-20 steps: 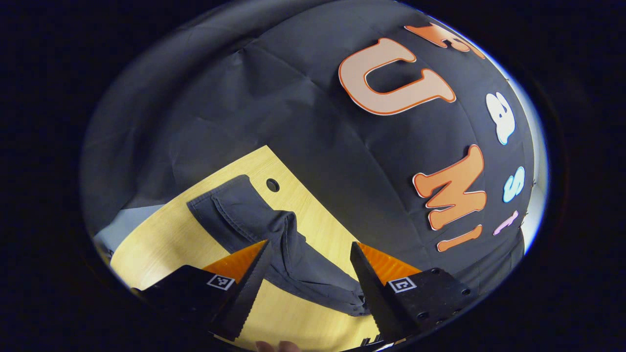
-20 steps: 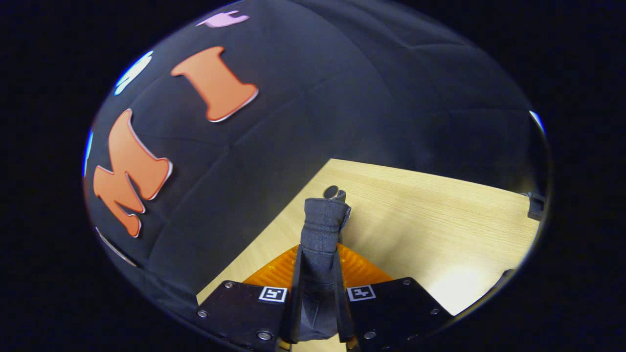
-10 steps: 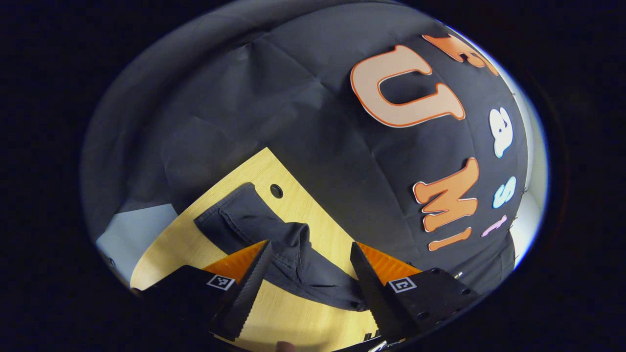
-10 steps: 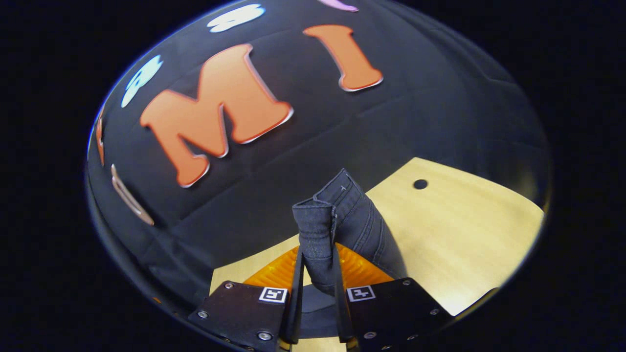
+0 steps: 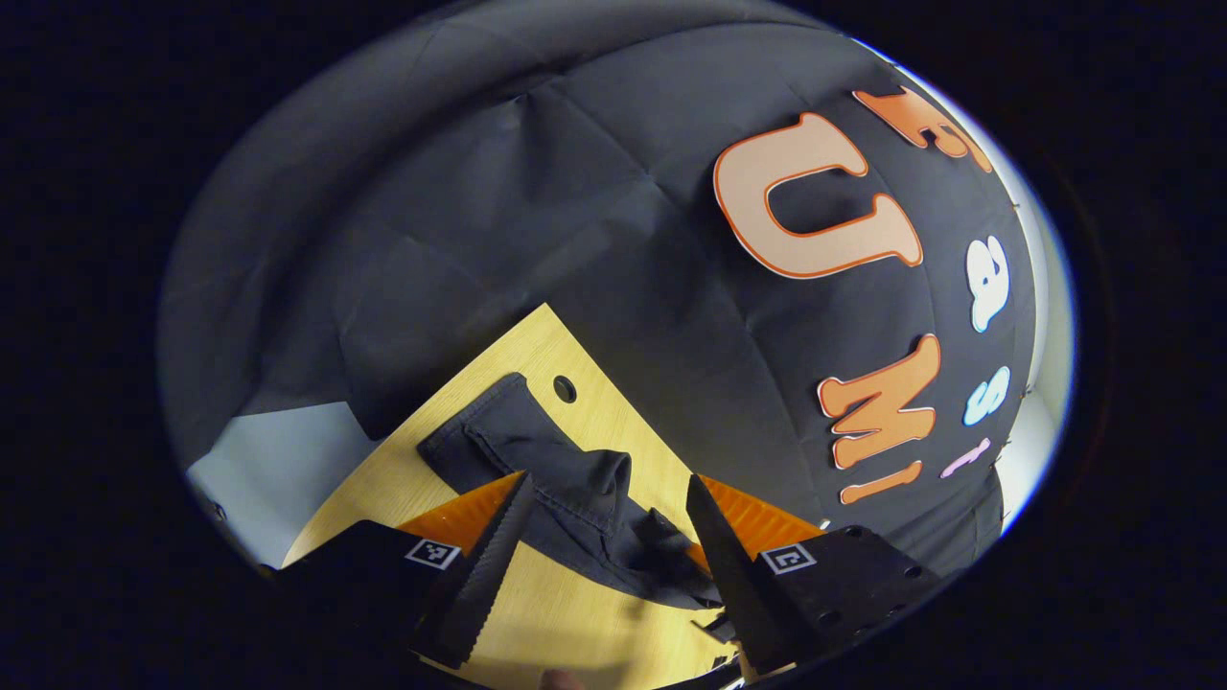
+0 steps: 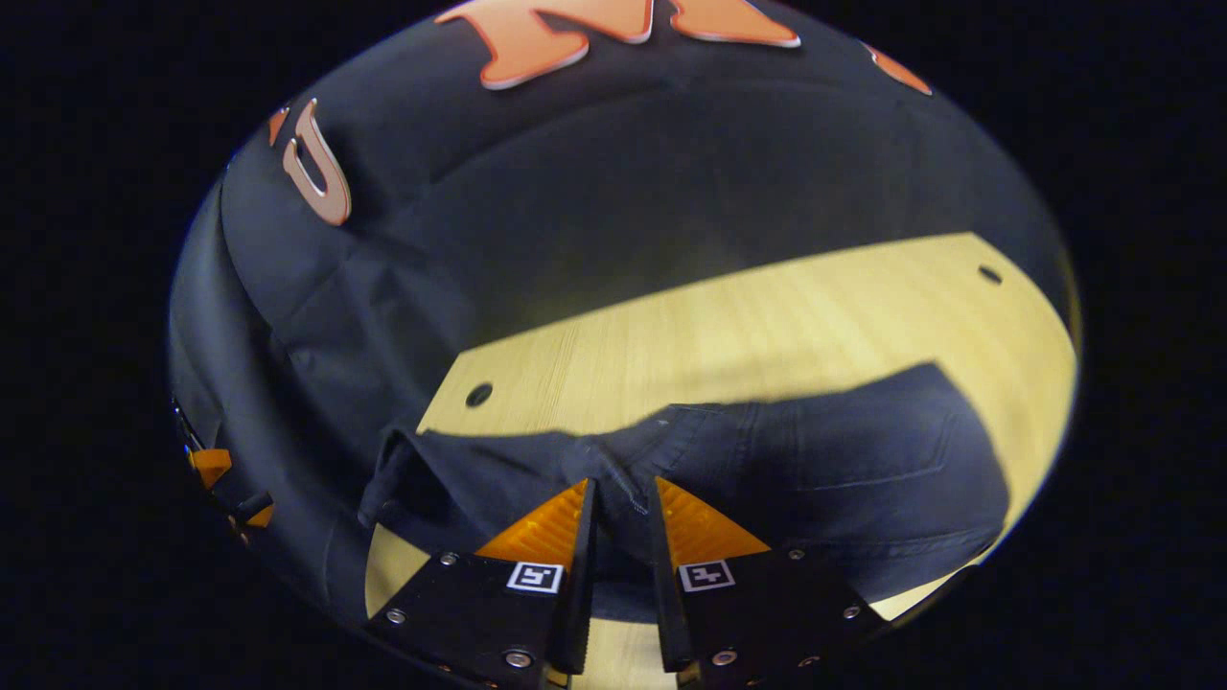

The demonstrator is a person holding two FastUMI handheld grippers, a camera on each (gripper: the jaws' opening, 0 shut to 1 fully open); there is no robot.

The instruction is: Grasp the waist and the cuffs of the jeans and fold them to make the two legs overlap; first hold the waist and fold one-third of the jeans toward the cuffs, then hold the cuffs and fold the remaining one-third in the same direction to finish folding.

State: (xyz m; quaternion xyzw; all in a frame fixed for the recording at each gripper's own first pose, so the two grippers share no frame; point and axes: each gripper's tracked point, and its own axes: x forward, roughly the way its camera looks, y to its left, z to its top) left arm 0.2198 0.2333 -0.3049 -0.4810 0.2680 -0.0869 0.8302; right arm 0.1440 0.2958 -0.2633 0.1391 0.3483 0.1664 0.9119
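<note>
My right gripper (image 6: 621,498) pinched a fold of the jeans (image 6: 815,470), both fingers pressed on the dark denim, which spread to either side of them over the wooden table (image 6: 767,326). My left gripper (image 5: 609,527) hung with fingers spread wide, gripping nothing; the jeans (image 5: 575,489) lay bunched on the table (image 5: 575,623) between and beyond them.

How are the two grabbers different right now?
The left gripper has its fingers spread wide, with the dark denim jeans lying loose between them. The right gripper has its fingers nearly together, pinching a fold of the jeans. Both reach over the light wooden table.
</note>
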